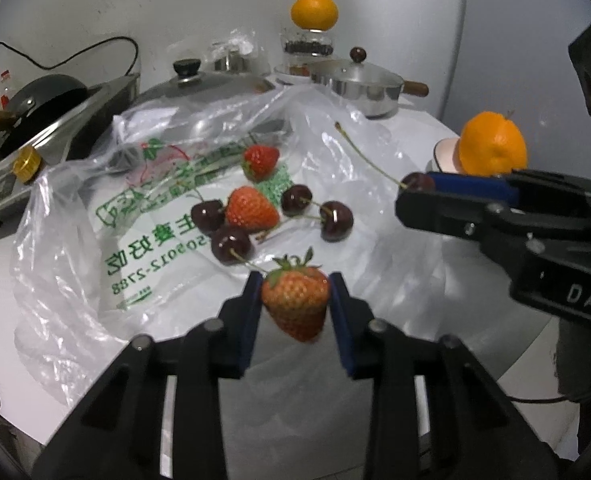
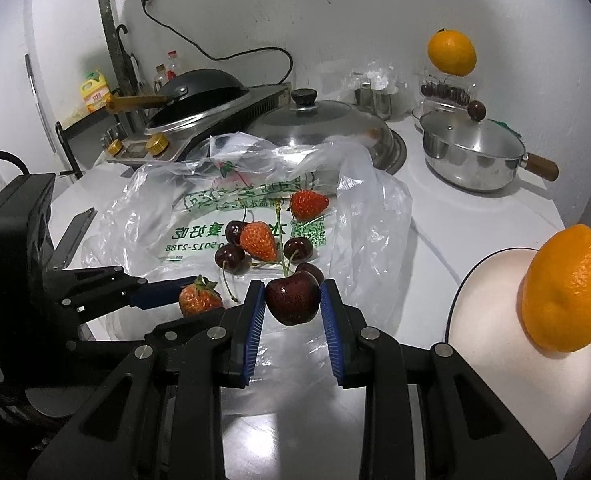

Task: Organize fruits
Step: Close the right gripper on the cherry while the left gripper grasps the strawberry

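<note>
1. Two fruits are in hand, one per gripper, both just above the near edge of the plastic bag [image 1: 75, 216] spread on the bench [image 2: 435, 216].
2. Left gripper [image 1: 295, 300]: blue pads pressed on the sides of a strawberry [image 1: 295, 304], leaves pointing away from the camera. Fingers narrowly spread, only as wide as the berry. It appears lifted clear of the bag, though contact underneath cannot be ruled out.
3. Right gripper [image 2: 293, 300]: pads pinching a dark cherry [image 2: 293, 298] at its widest part; in the left view its long stem trails out over the bag. Fingers nearly together, held apart by the fruit alone.
4. Left on the bag, middle: two strawberries [image 2: 258, 240], one of them nearer the far edge, and four cherries [image 2: 229, 258] clustered round the nearer berry, stems crossing.
5. Plate [image 2: 495, 320], at the bench's right near corner: one orange [image 2: 563, 288] sits at its edge. No berry or cherry shows on it.
6. Second orange [image 2: 451, 52], far right corner, on a clear box of cherries behind a lidded pot [image 2: 471, 152].
7. Progress, judged: early. Sorting of the small fruit has barely begun; six pieces on the bag plus the two held await placing. Where each kind goes cannot be told, the plate being the likeliest spot.
</note>
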`<state>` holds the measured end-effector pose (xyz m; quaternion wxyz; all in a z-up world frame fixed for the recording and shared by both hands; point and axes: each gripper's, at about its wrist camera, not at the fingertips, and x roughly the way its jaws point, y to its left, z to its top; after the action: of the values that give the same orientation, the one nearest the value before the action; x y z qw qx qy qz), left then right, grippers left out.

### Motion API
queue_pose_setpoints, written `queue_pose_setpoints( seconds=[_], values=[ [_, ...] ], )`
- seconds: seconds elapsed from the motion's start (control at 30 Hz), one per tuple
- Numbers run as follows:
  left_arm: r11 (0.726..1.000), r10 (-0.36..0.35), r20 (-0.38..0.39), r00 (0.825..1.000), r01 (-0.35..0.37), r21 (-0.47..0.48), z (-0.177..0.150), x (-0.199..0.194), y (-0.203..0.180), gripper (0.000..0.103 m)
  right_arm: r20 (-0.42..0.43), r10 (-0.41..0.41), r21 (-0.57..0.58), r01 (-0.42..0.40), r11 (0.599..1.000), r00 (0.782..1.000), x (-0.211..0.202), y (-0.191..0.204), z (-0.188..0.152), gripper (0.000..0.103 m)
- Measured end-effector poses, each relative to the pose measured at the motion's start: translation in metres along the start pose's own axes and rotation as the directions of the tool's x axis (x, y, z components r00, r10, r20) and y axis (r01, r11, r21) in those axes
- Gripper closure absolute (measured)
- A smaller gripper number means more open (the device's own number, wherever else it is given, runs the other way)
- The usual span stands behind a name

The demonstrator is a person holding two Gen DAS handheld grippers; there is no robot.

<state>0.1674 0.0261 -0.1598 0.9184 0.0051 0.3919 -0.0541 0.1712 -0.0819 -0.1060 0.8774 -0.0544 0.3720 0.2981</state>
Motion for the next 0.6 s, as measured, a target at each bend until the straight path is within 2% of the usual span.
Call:
queue_pose_setpoints(
  seconds=[0.6],
  values=[
    [1.0,0.001,0.092,0.996,0.001,-0.02,0.008,-0.033,0.002,0.069,0.041,-0.008,-0.018,0.009,1.0,0.999,-0.024,0.011,0.004,0.073]
  ],
)
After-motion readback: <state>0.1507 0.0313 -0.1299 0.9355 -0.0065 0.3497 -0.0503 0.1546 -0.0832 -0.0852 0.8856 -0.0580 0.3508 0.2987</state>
